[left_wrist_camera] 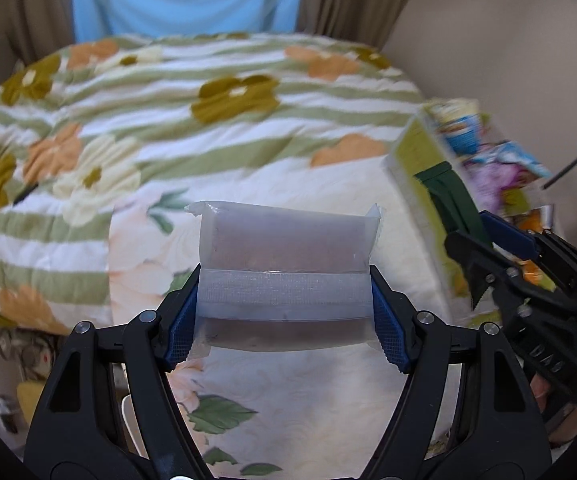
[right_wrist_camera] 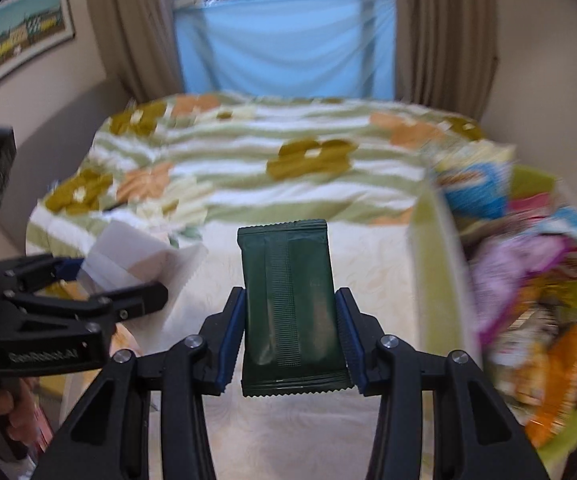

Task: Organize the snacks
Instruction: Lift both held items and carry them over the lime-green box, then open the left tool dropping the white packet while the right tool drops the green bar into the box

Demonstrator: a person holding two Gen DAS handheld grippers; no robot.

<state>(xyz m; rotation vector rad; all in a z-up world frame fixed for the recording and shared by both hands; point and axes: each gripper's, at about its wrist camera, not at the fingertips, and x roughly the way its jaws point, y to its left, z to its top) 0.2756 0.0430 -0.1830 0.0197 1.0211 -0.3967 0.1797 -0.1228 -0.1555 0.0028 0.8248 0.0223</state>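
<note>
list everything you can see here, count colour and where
translucent white packet: 1, milky white, clamped in the left gripper
dark green packet: 1, dark green, clamped in the right gripper
bin: 1, lime green, right side on the bed, full of snacks
snack packets: many, mixed colours, blurred, inside the bin
bedspread: 1, floral, green stripes, far half of bed
curtains: 2, brown, flanking the window
blue cloth: 1, across the window
framed picture: 1, left wall
left gripper: black, blue pads
right gripper: black, blue pads
</note>
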